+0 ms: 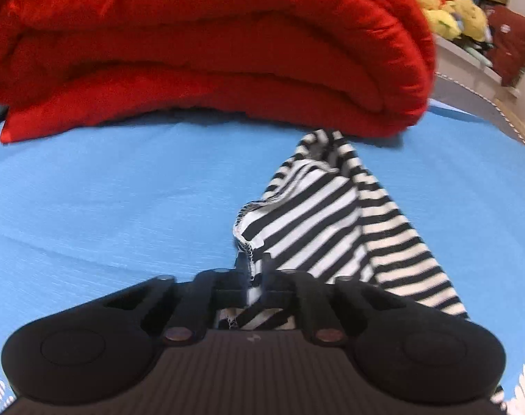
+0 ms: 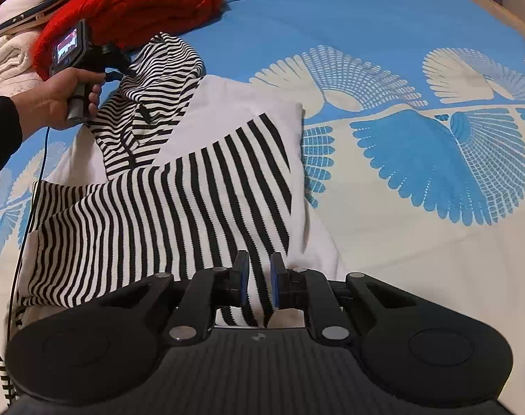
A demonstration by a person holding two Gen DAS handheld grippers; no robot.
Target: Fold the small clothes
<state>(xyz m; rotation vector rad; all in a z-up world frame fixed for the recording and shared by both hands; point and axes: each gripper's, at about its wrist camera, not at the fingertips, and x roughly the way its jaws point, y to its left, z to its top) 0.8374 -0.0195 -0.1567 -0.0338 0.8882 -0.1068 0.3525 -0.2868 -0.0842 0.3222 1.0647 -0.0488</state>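
Both grippers, left [image 1: 253, 269] and right [image 2: 259, 278], clenched on striped top [image 2: 179, 186]; near red blanket [image 1: 207, 45], thin hem could slip free.

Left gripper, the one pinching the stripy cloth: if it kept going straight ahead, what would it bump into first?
Probably the folded red blanket, right behind the striped garment the left gripper is clamped on. Depth is hard to judge, so it might meet the blue bedsheet first.

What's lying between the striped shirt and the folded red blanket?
Nothing: in the left wrist view the striped shirt runs right up to the red blanket, no other item between them.
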